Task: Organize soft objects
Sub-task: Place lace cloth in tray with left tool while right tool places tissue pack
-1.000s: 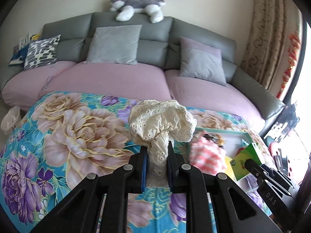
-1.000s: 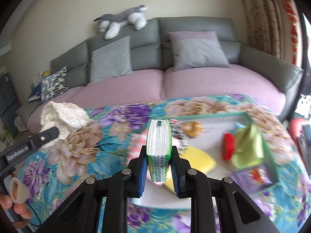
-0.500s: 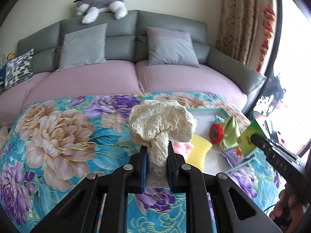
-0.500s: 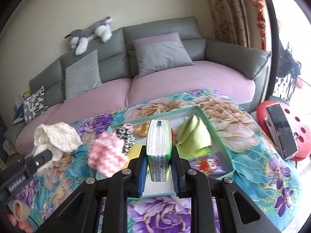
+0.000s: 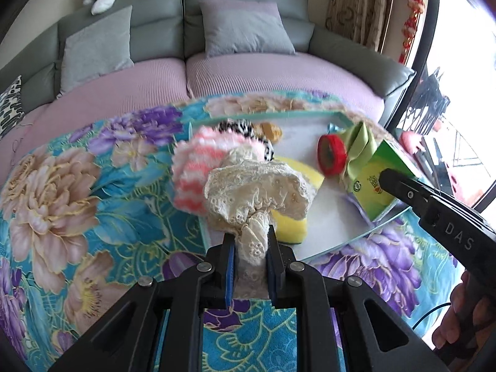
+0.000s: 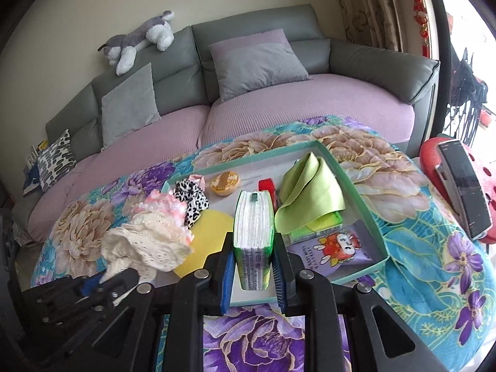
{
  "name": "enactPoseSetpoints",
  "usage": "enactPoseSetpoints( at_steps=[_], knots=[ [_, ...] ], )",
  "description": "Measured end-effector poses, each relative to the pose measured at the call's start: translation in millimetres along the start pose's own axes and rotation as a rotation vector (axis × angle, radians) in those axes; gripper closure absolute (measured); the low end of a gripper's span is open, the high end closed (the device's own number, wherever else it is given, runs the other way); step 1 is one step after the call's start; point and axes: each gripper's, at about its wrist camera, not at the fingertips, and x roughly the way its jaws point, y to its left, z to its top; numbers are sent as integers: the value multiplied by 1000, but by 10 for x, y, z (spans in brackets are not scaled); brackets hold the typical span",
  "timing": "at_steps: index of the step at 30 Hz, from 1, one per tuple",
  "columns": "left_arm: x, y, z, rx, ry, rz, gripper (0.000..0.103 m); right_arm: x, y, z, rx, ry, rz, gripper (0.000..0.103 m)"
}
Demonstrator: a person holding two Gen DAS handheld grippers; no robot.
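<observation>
My left gripper point(image 5: 250, 249) is shut on a cream lace cloth point(image 5: 259, 190), held above the near left corner of the teal-rimmed tray point(image 5: 272, 114). That lace cloth point(image 6: 148, 245) also shows at the lower left of the right wrist view. My right gripper point(image 6: 253, 266) is shut on a green tissue pack point(image 6: 253, 232), held upright over the tray's point(image 6: 356, 192) near edge. In the tray lie a pink-and-white knitted piece point(image 5: 198, 167), a leopard-print scrunchie point(image 6: 192, 200), a yellow sponge point(image 5: 293, 220), a lime green cloth point(image 6: 310, 192), a red round item point(image 5: 331, 154) and a purple packet point(image 6: 334, 245).
The tray rests on a floral blanket point(image 5: 77, 186) in front of a grey sofa with pink seat covers point(image 6: 279, 99). A plush husky point(image 6: 139, 38) lies on the sofa back. A red stool with a phone point(image 6: 462, 186) stands at the right. A hand point(image 5: 465, 319) holds the right gripper.
Both grippers moved toward the tray and lower, each keeping its load. The lace cloth now hangs over the tray's left part; the tissue pack is over the tray's near edge.
</observation>
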Motion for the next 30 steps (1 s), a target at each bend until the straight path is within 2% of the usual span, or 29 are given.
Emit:
enactPoseSetpoints(
  at_steps=[8,18,30],
  knots=[
    [361,48,-99,-15,85,10,85,257,40,-103,-2,61,25,79],
    [483,86,-98,-29,96,-27,85,442,60,-156,-6,104,19,79],
    [625,108,-69,-35,122,-32,85,496,52,-147,-14,112,13,79]
  ],
)
